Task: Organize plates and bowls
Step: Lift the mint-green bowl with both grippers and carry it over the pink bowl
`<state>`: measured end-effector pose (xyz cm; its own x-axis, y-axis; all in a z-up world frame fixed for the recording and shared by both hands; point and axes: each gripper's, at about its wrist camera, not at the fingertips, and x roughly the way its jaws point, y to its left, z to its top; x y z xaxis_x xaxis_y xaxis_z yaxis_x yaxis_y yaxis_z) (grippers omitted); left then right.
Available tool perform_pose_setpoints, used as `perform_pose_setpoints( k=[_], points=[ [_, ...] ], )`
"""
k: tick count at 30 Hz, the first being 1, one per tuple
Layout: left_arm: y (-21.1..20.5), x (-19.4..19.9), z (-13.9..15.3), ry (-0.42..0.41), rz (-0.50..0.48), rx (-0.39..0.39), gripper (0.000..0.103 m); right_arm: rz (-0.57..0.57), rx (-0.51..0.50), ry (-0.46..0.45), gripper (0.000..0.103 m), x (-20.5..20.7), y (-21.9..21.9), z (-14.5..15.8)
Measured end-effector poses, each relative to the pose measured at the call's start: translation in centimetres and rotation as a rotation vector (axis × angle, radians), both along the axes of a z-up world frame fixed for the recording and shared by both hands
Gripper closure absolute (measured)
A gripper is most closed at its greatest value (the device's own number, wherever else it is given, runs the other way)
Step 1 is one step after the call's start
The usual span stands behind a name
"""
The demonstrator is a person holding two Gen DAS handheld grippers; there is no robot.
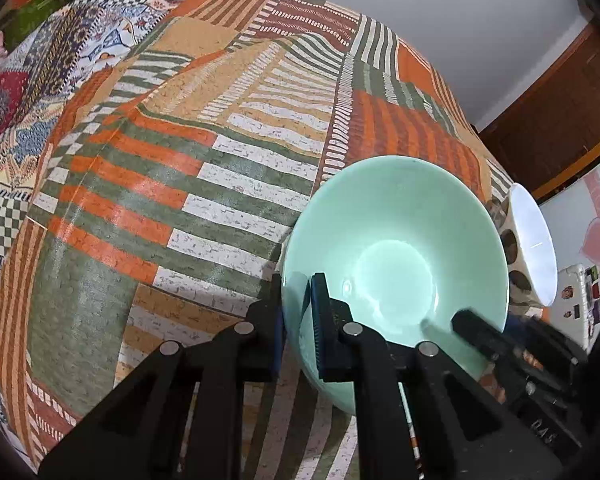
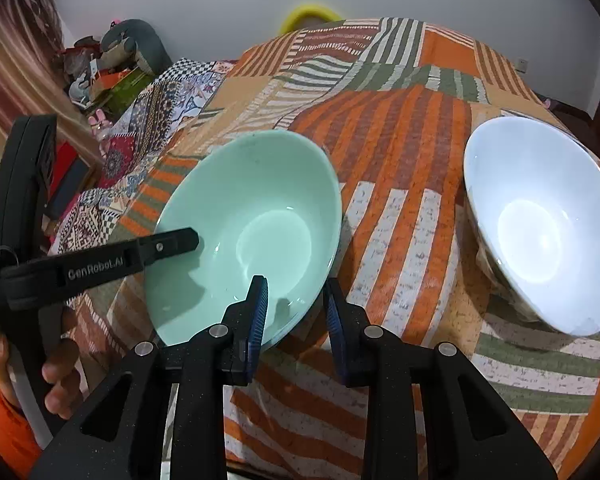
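Note:
A mint-green bowl [image 1: 396, 248] rests tilted on the patterned cloth. My left gripper [image 1: 296, 314] is shut on its near left rim, one pad inside and one outside. In the right wrist view the same green bowl [image 2: 256, 224] has its near rim between the pads of my right gripper [image 2: 296, 314], which is shut on it. One finger [image 2: 168, 246] of the left gripper reaches over the bowl's left rim, and one finger [image 1: 476, 326] of the right gripper shows inside the bowl. A white bowl [image 2: 536, 224] with a brown-dotted outside [image 1: 512, 240] stands to the right, untouched.
An orange, green and white striped cloth [image 2: 400, 160] covers the surface. A yellow ring [image 2: 308, 14] lies at its far edge. Plush toys and boxes [image 2: 120, 56] pile up at the far left. A hand [image 2: 56, 376] in an orange sleeve holds the left gripper.

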<state>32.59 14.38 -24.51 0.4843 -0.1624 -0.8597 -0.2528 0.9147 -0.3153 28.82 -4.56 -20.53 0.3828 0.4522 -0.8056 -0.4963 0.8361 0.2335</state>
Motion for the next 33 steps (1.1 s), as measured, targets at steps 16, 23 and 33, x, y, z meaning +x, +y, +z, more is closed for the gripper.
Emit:
perform_pose_setpoints(
  k=[16, 23, 33],
  points=[
    [-3.3, -4.8, 5.6, -0.122, -0.068, 0.185, 0.091, -0.044, 0.013, -0.022, 0.079, -2.0, -0.9, 2.2],
    [-3.7, -7.8, 8.2, -0.170, -0.063, 0.141, 0.091, -0.049, 0.043, -0.092, 0.079, -4.7, -2.0, 5.3],
    [-3.8, -13.2, 12.1, -0.246, -0.049, 0.142, 0.090, -0.038, 0.102, -0.159, 0.079, -8.8, -2.4, 8.6]
  ],
)
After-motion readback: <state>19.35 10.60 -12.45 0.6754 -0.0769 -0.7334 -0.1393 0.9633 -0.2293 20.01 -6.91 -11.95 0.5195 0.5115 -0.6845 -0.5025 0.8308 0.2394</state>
